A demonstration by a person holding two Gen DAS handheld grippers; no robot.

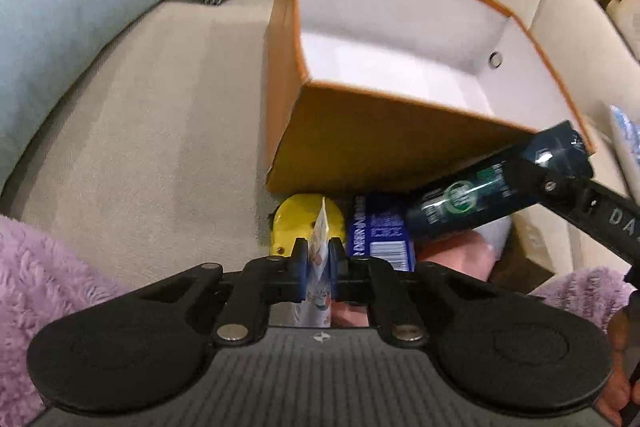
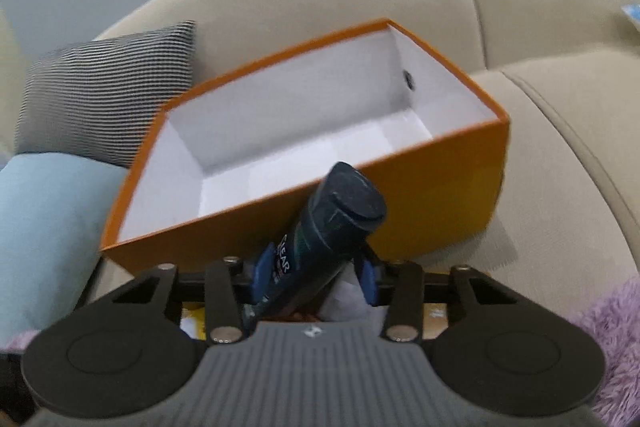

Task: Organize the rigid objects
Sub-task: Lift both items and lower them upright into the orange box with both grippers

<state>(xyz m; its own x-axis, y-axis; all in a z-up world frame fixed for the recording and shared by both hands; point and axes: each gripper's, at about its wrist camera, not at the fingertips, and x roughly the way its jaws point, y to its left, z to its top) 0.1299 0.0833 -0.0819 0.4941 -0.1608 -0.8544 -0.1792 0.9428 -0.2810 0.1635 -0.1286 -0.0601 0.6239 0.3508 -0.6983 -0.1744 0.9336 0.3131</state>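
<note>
The right hand-held gripper [image 2: 314, 277] pinches a dark cylindrical plastic bottle [image 2: 324, 231] just before the empty orange cardboard box [image 2: 440, 187]; the left hand-held gripper [image 1: 319, 253] pinches what seems a thin printed sachet [image 1: 320, 247]. Both are mid-carry; next, lift over the rim.

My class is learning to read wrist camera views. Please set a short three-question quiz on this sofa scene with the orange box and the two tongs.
1. True or false: the orange box already holds several items.
2. What do the right tongs grip?
A. a dark bottle
B. a yellow item
C. a striped cushion
3. Fill in: the left tongs are shut on a thin, flat ____.

Key
1. False: only its white inside shows.
2. A: the dark bottle sits between the pads, cap toward the box.
3. Packet: the thin packet stands edge-on between the pads, in front of the yellow item.
</note>
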